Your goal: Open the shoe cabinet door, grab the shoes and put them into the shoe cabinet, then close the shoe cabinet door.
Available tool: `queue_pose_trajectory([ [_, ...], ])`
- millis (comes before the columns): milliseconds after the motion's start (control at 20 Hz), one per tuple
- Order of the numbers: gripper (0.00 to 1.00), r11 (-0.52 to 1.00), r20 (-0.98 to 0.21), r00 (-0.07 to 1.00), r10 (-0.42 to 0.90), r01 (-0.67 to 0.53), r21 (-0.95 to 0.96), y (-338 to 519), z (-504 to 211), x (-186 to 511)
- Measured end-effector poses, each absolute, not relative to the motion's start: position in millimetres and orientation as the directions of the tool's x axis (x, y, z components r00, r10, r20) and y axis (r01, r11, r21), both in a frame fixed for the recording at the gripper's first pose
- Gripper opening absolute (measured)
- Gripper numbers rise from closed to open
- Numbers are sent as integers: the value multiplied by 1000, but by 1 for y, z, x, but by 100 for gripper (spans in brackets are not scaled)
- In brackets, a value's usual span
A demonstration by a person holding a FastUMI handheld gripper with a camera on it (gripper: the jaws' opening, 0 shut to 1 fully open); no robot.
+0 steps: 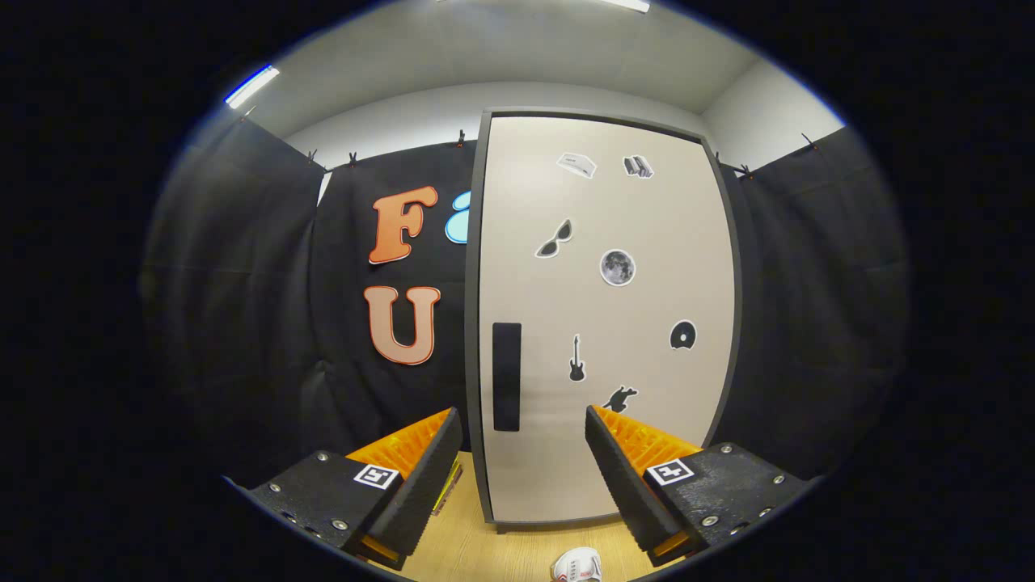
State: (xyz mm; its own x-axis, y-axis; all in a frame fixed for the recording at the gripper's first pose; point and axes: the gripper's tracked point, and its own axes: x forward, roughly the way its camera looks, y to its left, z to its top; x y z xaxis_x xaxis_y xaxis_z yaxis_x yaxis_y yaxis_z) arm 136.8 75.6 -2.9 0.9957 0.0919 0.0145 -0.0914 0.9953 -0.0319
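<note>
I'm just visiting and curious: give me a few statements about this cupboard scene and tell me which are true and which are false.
1. The shoe cabinet door is shut. True.
2. The gripper is clamped on the dark handle. False: its fingers are apart, holding nothing, short of the door.
3. Stickers decorate the door. True; one is a guitar sticker.
4. A white shoe lies on the wooden floor below the fingers. True.
5. The handle sits on the door's right side. False: it is near the left edge.

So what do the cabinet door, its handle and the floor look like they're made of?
The shoe cabinet door looks like smooth matte beige laminate or painted board in a dark frame, with stickers on it. Its handle reads as a flat black recess or plate; which one is unclear. The floor shows light wood grain, probably laminate. The gripper is open, short of the door.
</note>
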Motion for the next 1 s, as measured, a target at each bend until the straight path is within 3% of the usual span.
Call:
queue_pose_trajectory([
  [1000, 95, 994, 2, 996, 87, -87, -68, 107, -14, 255],
])
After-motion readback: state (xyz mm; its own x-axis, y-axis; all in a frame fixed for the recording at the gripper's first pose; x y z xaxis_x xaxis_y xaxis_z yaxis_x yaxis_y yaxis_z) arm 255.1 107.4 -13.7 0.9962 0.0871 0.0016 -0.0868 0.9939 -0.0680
